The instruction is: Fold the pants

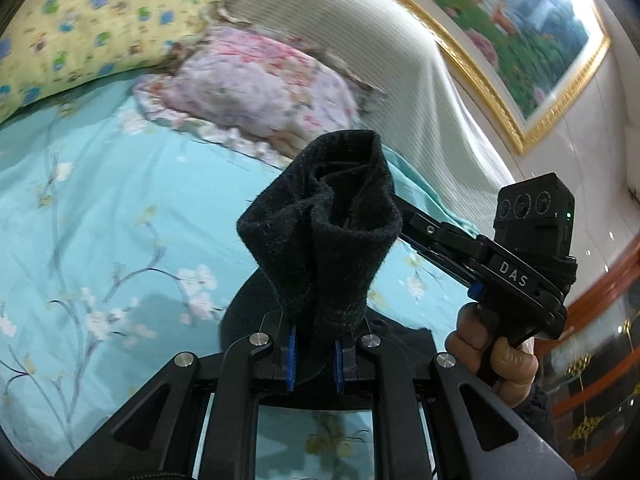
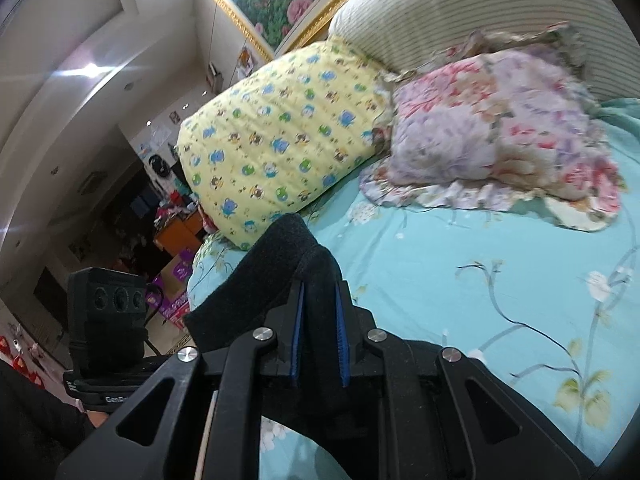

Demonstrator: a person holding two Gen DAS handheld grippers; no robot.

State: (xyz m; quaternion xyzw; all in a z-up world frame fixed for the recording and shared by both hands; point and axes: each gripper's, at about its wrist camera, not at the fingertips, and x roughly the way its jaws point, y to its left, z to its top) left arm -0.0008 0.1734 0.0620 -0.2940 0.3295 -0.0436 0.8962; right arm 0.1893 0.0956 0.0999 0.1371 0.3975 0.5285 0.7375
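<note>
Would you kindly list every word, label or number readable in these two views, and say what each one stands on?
"DAS": white letters on the black body of the right claw, seen from the left wrist.
"GenR...": white print, cut off, on the left claw's body, seen from the right wrist.
Small white print beside it: too small to read.
Wall stickers: blurred, unreadable.

I see the pants (image 1: 320, 232) bunched mid-frame above the bed (image 1: 100, 220), one pillow (image 1: 80, 28) upper left, another (image 1: 256, 92) right of it, a painting (image 1: 520, 28) upper right.
</note>
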